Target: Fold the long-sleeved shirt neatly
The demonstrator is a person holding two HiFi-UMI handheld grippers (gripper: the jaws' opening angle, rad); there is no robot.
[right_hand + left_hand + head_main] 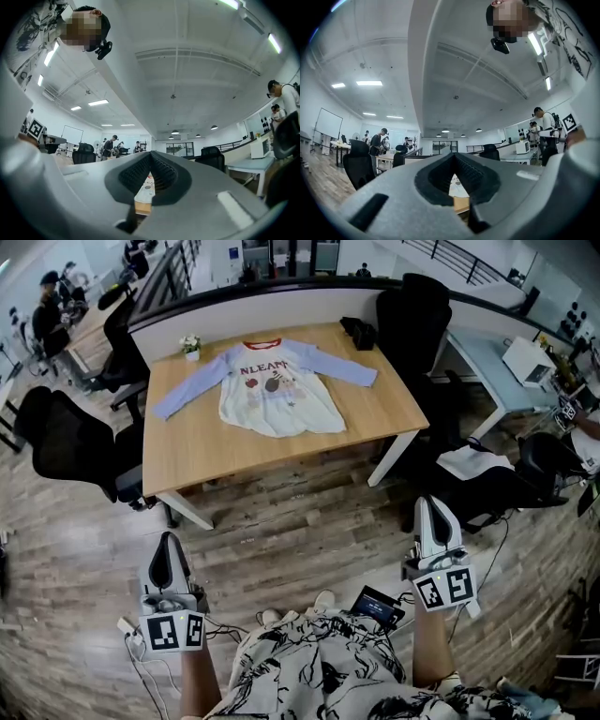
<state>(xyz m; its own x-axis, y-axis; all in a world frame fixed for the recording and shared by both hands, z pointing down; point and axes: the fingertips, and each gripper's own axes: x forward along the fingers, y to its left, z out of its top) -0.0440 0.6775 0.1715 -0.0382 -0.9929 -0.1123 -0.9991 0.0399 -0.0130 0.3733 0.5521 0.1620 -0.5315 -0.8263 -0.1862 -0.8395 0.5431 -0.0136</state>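
The left gripper (169, 547) at lower left and the right gripper (434, 514) at lower right are held out roughly level above the floor. Both are clenched on nothing. The shirt (277, 390) is spread flat, sleeves out, on the table (206, 454) at upper centre, well apart from both.

On my feed the person wore a white garment (319, 673) with black brush-stroke print and pale shoes (323, 600), while the left claw (170, 542) and right claw (432, 506) were grey shells with black ribbed pads and white, black-patterned marker cubes (172, 630) (443, 587).
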